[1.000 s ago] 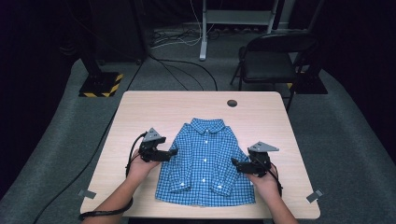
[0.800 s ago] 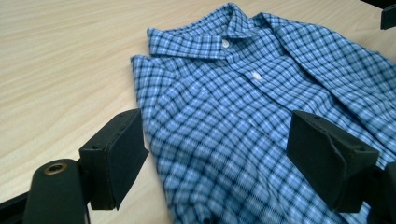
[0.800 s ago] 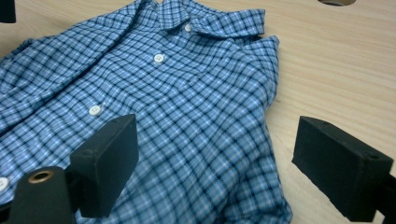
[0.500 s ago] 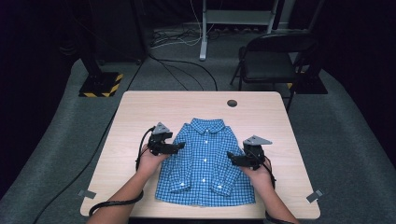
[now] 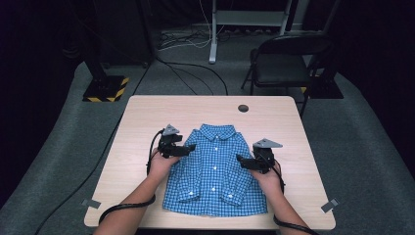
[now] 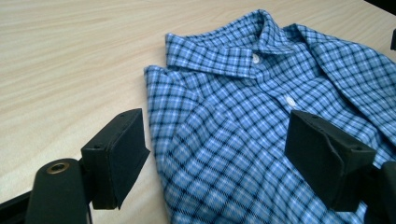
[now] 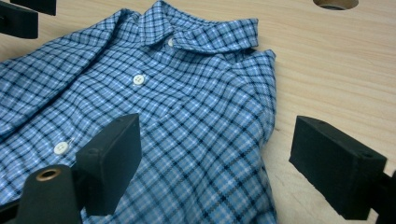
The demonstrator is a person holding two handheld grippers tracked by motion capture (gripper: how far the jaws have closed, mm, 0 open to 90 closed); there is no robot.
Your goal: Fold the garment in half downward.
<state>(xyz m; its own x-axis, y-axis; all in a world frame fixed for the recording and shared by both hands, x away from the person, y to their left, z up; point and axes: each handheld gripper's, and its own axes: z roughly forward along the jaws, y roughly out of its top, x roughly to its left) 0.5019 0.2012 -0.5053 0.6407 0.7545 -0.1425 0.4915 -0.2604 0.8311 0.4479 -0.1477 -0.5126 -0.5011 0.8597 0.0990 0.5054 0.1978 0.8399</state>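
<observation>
Blue checked shirt [image 5: 215, 169] flat, buttoned, centre-bottom of table [image 5: 147, 117]. Left gripper [image 5: 188, 148] and right gripper [image 5: 242, 160] at shoulders, jaws wide, empty. Step: approach for fold. Next: pinch shoulder edges.

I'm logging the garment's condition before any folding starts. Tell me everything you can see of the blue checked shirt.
The shirt is a small blue, white and dark checked button-up of woven-looking cloth. It lies flat and face up on the wooden table, collar toward the far edge, hem toward the person. The placket is buttoned with white buttons, and the sleeves are folded in along the sides. The cloth looks smooth with light ripples. The left gripper and right gripper hover with open jaws at its shoulders, not pinching it.
</observation>
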